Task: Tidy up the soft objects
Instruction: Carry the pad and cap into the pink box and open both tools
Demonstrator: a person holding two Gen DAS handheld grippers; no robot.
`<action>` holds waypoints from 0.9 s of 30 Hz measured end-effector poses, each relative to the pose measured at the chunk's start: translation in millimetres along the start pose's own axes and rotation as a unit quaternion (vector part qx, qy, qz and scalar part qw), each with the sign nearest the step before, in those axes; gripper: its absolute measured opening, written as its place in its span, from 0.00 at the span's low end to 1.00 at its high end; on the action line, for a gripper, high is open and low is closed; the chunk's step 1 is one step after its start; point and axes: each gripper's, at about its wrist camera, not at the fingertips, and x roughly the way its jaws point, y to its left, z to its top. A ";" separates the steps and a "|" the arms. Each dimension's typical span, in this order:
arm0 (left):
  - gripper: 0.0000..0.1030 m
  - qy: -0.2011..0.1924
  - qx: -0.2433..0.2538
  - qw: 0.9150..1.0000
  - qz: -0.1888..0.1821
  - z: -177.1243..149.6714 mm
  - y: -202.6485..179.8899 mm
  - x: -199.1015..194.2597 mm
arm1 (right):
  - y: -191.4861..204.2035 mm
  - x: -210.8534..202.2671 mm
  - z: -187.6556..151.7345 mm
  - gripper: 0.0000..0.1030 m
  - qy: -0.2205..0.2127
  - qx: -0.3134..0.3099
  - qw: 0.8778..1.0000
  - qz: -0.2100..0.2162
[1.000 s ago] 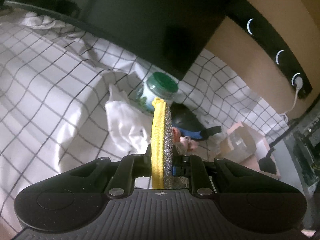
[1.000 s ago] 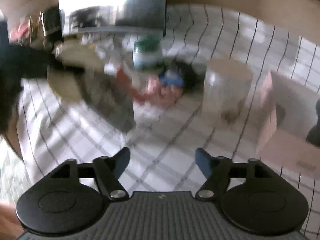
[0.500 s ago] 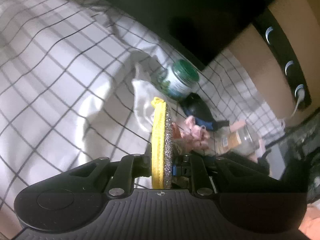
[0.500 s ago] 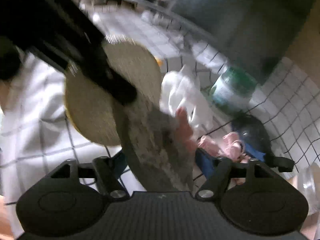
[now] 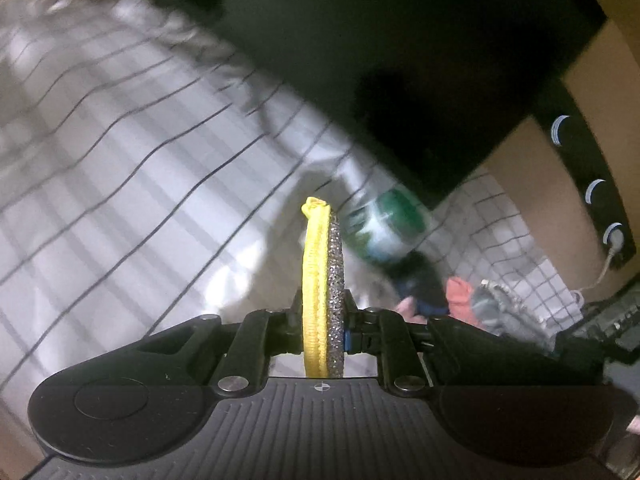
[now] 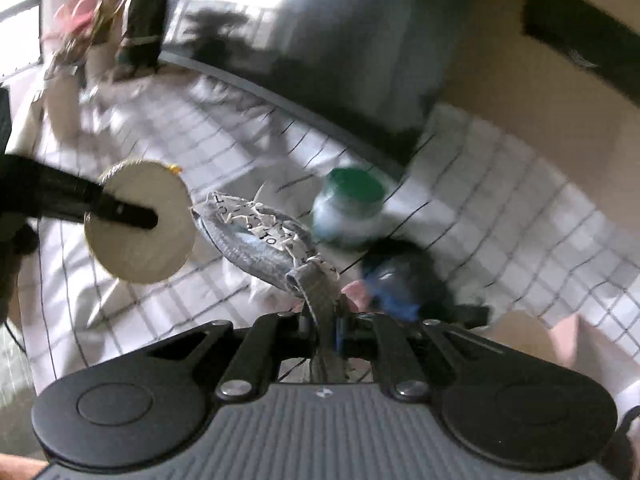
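My left gripper (image 5: 322,324) is shut on a round yellow and silver scrub pad (image 5: 320,280), held edge-on above the checked cloth. The same pad (image 6: 140,220) shows flat-faced at the left of the right wrist view, with the left gripper's finger across it. My right gripper (image 6: 328,326) is shut on a grey fabric piece with a frayed white edge (image 6: 264,236), lifted above the cloth. A pile of soft things, pink (image 5: 460,296) and dark blue-black (image 6: 400,280), lies beside a green-lidded jar (image 6: 352,208).
A white cloth with black grid lines (image 5: 120,184) covers the surface. A large dark box (image 5: 400,60) stands behind the jar. A tan wall with a black strip (image 5: 592,184) is at the right. A cardboard box (image 6: 580,344) sits at the lower right.
My right gripper was open a second ago and is now shut on the grey fabric piece, lifted clear. My left gripper keeps hold of the scrub pad and has shifted left.
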 end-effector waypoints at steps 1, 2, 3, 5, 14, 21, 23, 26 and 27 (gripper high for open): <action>0.18 -0.006 0.010 1.000 -0.004 4.8 -9.0 -0.2 | -7.7 -8.2 4.9 0.08 -0.011 0.010 1.000 -0.001; 0.18 -0.012 0.020 1.000 -0.007 10.8 -20.6 0.4 | -17.9 -17.3 11.3 0.08 -0.024 0.022 0.999 -0.004; 0.18 -0.019 0.030 0.999 -0.010 17.4 -33.4 0.9 | -27.5 -26.1 18.0 0.08 -0.038 0.032 0.999 -0.009; 0.18 -0.036 0.051 0.998 -0.022 33.9 -64.1 3.4 | -53.5 -47.6 32.3 0.08 -0.071 0.051 0.996 -0.024; 0.18 -0.046 0.160 0.979 -0.113 58.9 -216.8 44.1 | -166.4 -146.2 28.1 0.08 -0.175 0.063 0.961 -0.203; 0.18 0.058 0.196 0.960 -0.191 9.2 -309.1 117.7 | -227.3 -165.9 -17.7 0.08 -0.151 0.122 0.945 -0.263; 0.18 0.092 0.206 0.952 -0.207 -9.0 -330.5 142.4 | -237.0 -163.1 -29.9 0.08 -0.138 0.128 0.944 -0.270; 0.18 0.126 0.202 0.942 -0.237 -30.5 -356.1 173.3 | -246.1 -156.3 -41.3 0.08 -0.123 0.136 0.944 -0.275; 0.18 0.141 0.193 0.938 -0.251 -36.9 -363.7 181.0 | -248.4 -154.8 -44.1 0.08 -0.119 0.139 0.943 -0.276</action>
